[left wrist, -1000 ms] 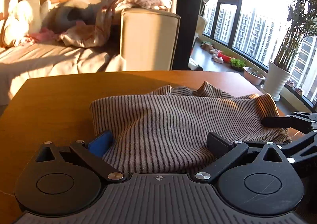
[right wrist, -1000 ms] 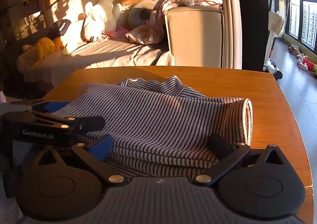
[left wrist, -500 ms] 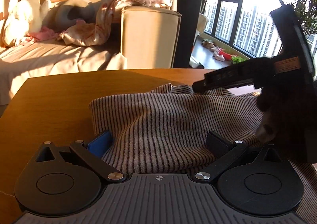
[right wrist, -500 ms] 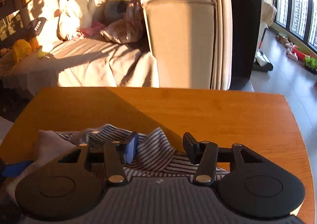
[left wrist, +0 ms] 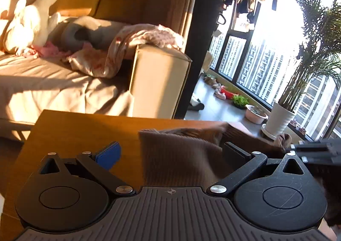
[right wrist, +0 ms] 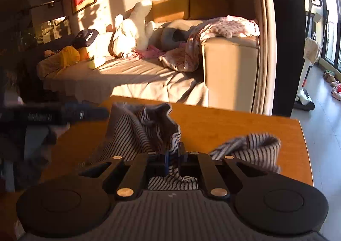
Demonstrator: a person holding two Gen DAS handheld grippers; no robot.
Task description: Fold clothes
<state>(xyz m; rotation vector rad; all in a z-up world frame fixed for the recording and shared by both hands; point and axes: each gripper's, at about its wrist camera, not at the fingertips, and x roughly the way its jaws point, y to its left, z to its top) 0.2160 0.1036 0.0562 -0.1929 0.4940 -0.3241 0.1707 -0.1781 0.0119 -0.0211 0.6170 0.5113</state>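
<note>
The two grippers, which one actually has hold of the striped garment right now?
The right gripper: its fingers are pinched shut on the striped garment. The left gripper is spread wide open, gripping nothing.

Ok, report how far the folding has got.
Done: nothing looks finished; the striped garment is bunched and lifted off the wooden table. In hand: the right gripper is shut on its fabric; the left gripper is open beside it. Left: lay it flat and make every fold.
</note>
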